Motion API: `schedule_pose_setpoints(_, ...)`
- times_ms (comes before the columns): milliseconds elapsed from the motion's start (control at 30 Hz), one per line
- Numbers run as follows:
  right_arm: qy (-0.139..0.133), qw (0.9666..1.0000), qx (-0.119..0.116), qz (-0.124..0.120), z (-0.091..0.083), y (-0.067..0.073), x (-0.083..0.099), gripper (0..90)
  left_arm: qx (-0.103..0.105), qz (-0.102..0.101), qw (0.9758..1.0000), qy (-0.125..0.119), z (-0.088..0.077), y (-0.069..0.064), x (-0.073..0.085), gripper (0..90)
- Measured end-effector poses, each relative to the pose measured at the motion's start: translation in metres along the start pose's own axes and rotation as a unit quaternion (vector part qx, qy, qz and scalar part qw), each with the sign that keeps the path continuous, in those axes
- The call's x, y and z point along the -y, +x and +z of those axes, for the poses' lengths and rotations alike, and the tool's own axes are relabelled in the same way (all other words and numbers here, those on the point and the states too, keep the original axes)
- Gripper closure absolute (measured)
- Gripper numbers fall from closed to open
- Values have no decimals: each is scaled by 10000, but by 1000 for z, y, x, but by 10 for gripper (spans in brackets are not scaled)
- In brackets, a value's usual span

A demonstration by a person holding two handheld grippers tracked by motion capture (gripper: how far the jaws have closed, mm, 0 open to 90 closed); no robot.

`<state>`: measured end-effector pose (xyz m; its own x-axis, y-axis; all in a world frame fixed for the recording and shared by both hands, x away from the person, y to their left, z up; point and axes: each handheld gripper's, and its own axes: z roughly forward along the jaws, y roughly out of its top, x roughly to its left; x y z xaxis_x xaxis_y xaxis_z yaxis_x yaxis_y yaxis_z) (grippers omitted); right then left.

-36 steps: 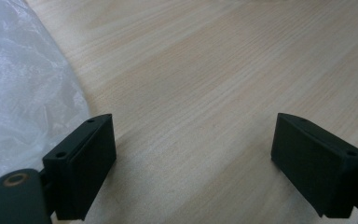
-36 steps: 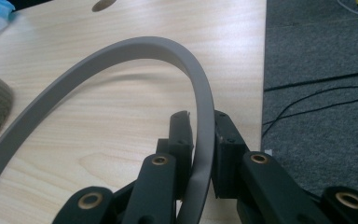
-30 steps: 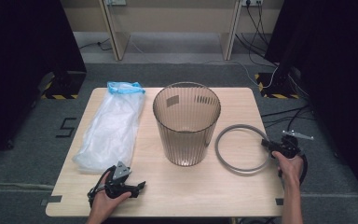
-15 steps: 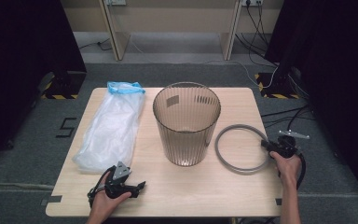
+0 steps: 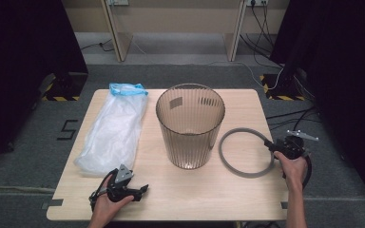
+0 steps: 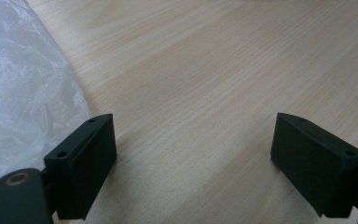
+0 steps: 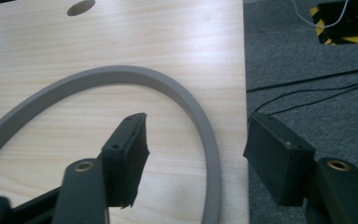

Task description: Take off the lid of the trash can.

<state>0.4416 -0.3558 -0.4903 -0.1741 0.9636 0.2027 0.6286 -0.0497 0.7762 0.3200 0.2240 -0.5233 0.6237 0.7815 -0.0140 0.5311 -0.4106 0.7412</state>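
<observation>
The thin grey plastic ring [image 7: 121,74] is a smooth, matte hoop lying flat on the pale wooden worktop [image 5: 247,97]. Its right arc passes between the jaws of the right claw [image 7: 196,158], which have just been opening and now stand wide, pads off it. The left claw [image 6: 193,163] gapes wide over bare wood, a clear plastic bag [image 6: 23,93] to its left. No writing is legible.

Evenly lit from overhead on the table [image 5: 247,102], warm and slightly soft throughout the high view. Near black at 9 and 3 o'clock. Faint glare on the plastic bag [image 5: 114,130]. Blurred at 6 o'clock in both gripper views; soft shadows beneath.
</observation>
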Motion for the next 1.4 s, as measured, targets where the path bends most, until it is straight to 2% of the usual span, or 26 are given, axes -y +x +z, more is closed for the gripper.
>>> schedule_pose_setpoints(133,-70,9998,-41,-161,-7,14,-2,307,-4,-1,10000,-2,0,0,0,133)
schedule_pose_setpoints(233,-22,9995,-120,-294,-14,25,1,290,-3,-1,10000,-2,0,0,0,133)
schedule_pose_setpoints(500,88,9977,-346,-570,-26,52,17,267,-14,0,10000,-4,0,0,0,134)
schedule_pose_setpoints(600,136,9969,-294,-713,-30,59,24,267,-14,-2,10000,-6,0,0,0,134)
schedule_pose_setpoints(700,171,9958,-193,-875,-33,64,31,267,-15,-4,10000,-4,0,0,0,134)
schedule_pose_setpoints(900,232,9938,-237,-1059,-42,71,43,267,-14,-4,10000,-4,0,0,0,134)
schedule_pose_setpoints(1000,275,9940,-234,-1028,-45,73,49,259,-13,-5,10000,-4,0,0,0,134)
schedule_pose_setpoints(1200,399,9919,-367,-1153,-51,83,59,254,-14,-5,10000,-3,0,0,0,134)
schedule_pose_setpoints(1300,436,9909,-211,-1259,-53,85,63,254,-13,-6,10000,-4,0,0,0,134)
schedule_pose_setpoints(1400,450,9909,-286,-1234,-55,84,68,256,-13,-5,10000,-3,0,0,0,134)
